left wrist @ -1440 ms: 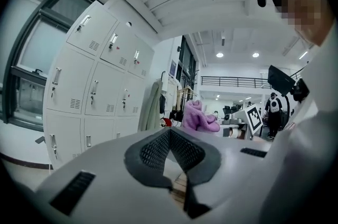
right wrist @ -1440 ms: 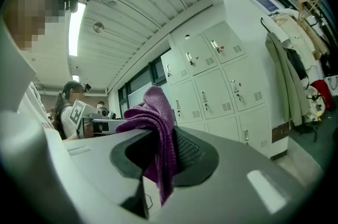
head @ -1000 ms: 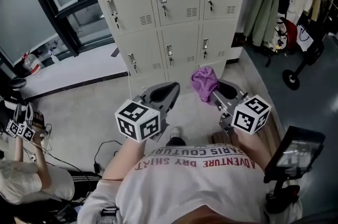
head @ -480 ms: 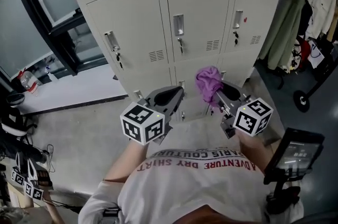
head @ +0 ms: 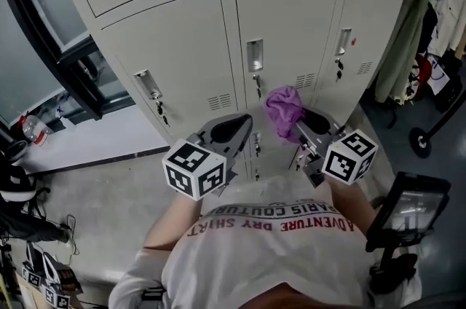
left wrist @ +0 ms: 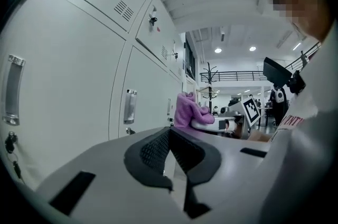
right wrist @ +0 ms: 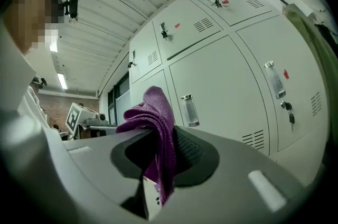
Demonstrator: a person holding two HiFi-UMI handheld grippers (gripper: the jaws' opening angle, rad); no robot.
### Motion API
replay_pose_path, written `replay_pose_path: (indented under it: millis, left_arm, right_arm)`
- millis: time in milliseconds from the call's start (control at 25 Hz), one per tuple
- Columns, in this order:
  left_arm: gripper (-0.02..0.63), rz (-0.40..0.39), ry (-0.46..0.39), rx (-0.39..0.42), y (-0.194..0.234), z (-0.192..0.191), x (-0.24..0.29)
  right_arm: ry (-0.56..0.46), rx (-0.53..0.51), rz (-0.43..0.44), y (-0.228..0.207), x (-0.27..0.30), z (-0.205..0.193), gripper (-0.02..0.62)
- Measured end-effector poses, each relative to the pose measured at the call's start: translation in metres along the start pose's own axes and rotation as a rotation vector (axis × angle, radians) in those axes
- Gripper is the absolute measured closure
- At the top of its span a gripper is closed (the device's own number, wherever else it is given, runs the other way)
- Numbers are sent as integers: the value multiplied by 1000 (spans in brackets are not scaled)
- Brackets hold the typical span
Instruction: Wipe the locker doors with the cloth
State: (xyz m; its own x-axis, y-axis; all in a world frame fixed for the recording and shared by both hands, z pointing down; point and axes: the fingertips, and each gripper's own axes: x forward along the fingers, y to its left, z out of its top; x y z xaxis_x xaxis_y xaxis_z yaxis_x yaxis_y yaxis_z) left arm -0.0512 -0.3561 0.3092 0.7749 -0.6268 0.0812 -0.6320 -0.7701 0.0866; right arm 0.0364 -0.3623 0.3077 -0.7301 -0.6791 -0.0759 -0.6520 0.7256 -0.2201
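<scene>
Right gripper (head: pixel 300 129) clamps a bunched purple cloth (head: pixel 284 107) between its jaws, held up in front of a bank of pale grey lockers. In the right gripper view the fabric is pinched between the ribbed pads, one fold rising above the jaws and another hanging below them. The cloth is near the middle locker door (head: pixel 287 23) and just under its recessed handle (head: pixel 254 55) in the head view, but whether it touches the metal cannot be told.

Left gripper (left wrist: pixel 170 131) is held alongside at about the same height, with its jaws pressed together and nothing between them. It points towards the lower edge of the left-hand locker door (head: pixel 171 56), which has a key hanging from its lock (head: pixel 159 109). The left gripper view looks along the locker fronts and takes in the purple cloth further down the row.

Each tool carries a marker cube (head: pixel 193 169) near the person's wrists. The person wears a white printed T-shirt (head: pixel 269 249). To the right of the lockers, coats (head: pixel 408 23) hang on a rack. A small screen on a stand (head: pixel 406 209) sits at the person's right side, and a dark-framed window (head: pixel 44 23) runs along the wall to the left.
</scene>
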Motion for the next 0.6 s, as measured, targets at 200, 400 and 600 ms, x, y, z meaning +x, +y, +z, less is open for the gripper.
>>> replay_pose_path:
  millis: [200,400,600]
  left_arm:
    - [606,1,3,-7,7,-3,1]
    - [606,-6,-4,-34,7,-3,-3]
    - [606,1,6,-47,11,-11,-12]
  right_arm:
    - [-5,38,17,0,7,-5,523]
    - [-38,50,-14,-5,7,4,525]
    - [-109,90,-57,-12,11,19,524]
